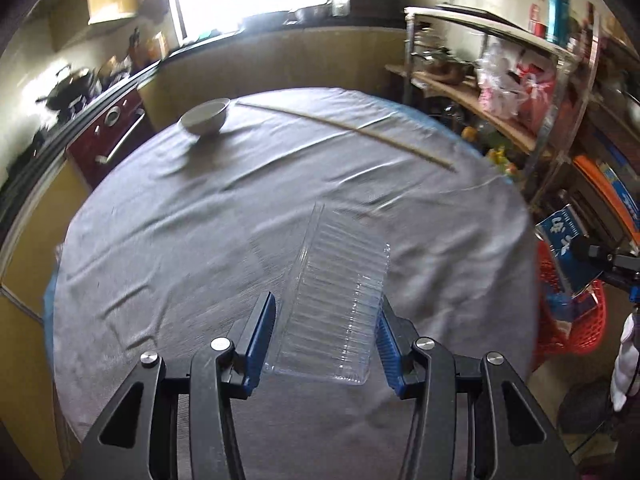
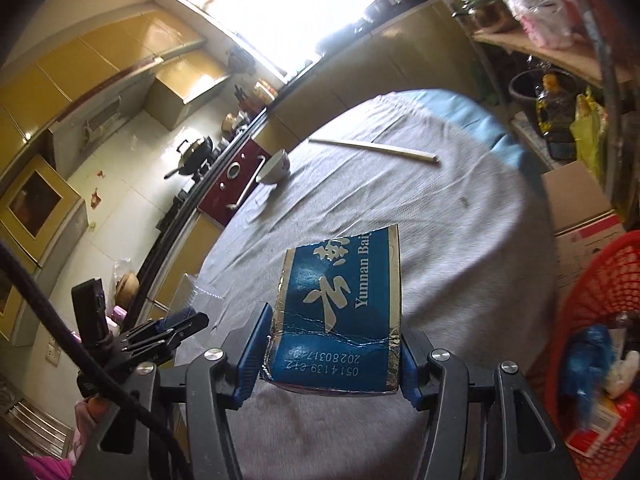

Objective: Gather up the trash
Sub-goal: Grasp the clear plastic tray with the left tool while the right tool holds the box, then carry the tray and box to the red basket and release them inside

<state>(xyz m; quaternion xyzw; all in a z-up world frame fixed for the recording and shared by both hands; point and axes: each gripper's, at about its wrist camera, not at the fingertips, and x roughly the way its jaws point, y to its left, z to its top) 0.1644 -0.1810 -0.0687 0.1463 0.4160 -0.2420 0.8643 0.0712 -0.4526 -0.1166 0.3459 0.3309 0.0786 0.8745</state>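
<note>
Grey cloth covers a round table [image 1: 168, 248] that fills the middle of both views, with kitchen counters and a bright window behind it. Toward the upper left of the left wrist view sits a white bowl [image 1: 205, 117], and a pair of chopsticks [image 1: 348, 130] lies across the upper middle of the cloth.

At the bottom centre of that view, the left gripper [image 1: 326, 332] is clenched on a clear plastic tray [image 1: 336, 300], which stands up off the cloth between the blue pads. The right gripper [image 2: 332, 344], low in the right wrist view, grasps a crumpled blue carton [image 2: 344, 308] with white lettering; the pads press on both its side edges. A red mesh basket [image 2: 600, 312] stands at the right edge of that frame, off the table's side, already holding some scraps.

Both pieces of trash look lifted and ready to go to the basket. The tray is thin and slick, so it could buckle or slide out of the pads if the hand swings fast. The carton is held only by its lower edges; a tilt might let it pivot loose. With both hands heading for one basket, the two grippers could also knock each other at the rim.
</note>
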